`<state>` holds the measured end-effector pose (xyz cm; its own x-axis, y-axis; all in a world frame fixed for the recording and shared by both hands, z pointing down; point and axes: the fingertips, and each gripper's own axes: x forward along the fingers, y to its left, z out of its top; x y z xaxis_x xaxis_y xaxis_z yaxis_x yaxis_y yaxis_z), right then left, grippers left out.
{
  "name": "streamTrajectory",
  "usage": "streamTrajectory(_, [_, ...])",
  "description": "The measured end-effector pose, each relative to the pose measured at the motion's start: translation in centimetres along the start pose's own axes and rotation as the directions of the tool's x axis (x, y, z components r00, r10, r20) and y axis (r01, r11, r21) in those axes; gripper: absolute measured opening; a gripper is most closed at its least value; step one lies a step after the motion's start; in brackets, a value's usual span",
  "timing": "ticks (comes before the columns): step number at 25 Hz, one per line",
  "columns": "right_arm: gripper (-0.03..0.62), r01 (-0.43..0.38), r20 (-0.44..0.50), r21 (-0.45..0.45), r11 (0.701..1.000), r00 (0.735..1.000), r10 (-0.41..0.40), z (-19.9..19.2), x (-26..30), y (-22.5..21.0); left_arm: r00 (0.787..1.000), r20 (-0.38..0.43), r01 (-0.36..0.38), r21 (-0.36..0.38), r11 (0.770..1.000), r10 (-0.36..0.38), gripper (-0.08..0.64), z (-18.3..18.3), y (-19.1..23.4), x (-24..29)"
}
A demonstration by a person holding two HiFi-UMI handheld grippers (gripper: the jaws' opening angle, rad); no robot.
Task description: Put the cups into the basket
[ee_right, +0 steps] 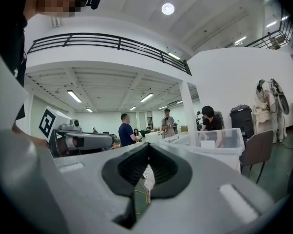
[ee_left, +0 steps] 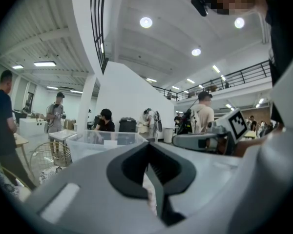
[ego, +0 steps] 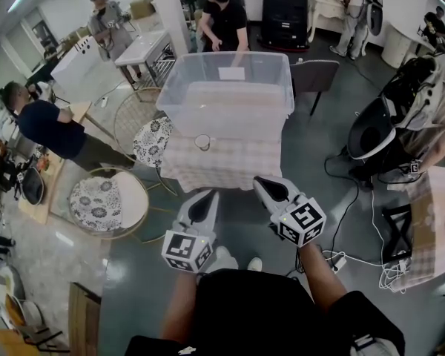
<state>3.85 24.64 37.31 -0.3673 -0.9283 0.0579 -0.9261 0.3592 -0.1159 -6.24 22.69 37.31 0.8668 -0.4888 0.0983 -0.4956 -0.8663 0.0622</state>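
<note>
A clear plastic basket (ego: 226, 87) stands on a small table with a checked cloth (ego: 222, 165). A single small cup (ego: 202, 142) sits upright on the cloth just in front of the basket. Both grippers hover side by side short of the table's near edge and point at it. My left gripper (ego: 210, 193) is shut with nothing in it, and so is my right gripper (ego: 261, 182). In the left gripper view the jaws (ee_left: 147, 144) meet, with the basket (ee_left: 100, 140) beyond them. The right gripper view shows closed jaws (ee_right: 147, 145) and the basket (ee_right: 219, 143) to the right.
Two round wicker chairs with floral cushions (ego: 107, 202) (ego: 154, 141) stand left of the table. A grey chair (ego: 314, 75) is behind the basket, and a person in black (ego: 224, 21) stands there. Cables (ego: 356, 258) lie on the floor at right, near another checked table (ego: 437, 221).
</note>
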Motion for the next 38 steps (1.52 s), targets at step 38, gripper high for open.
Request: streamTrajectory(38, [0.000,0.045,-0.072,-0.017,0.999,0.996,-0.046,0.5,19.1,-6.9,0.999,0.009,0.048,-0.029,0.998,-0.047,0.003,2.1,19.2,9.6])
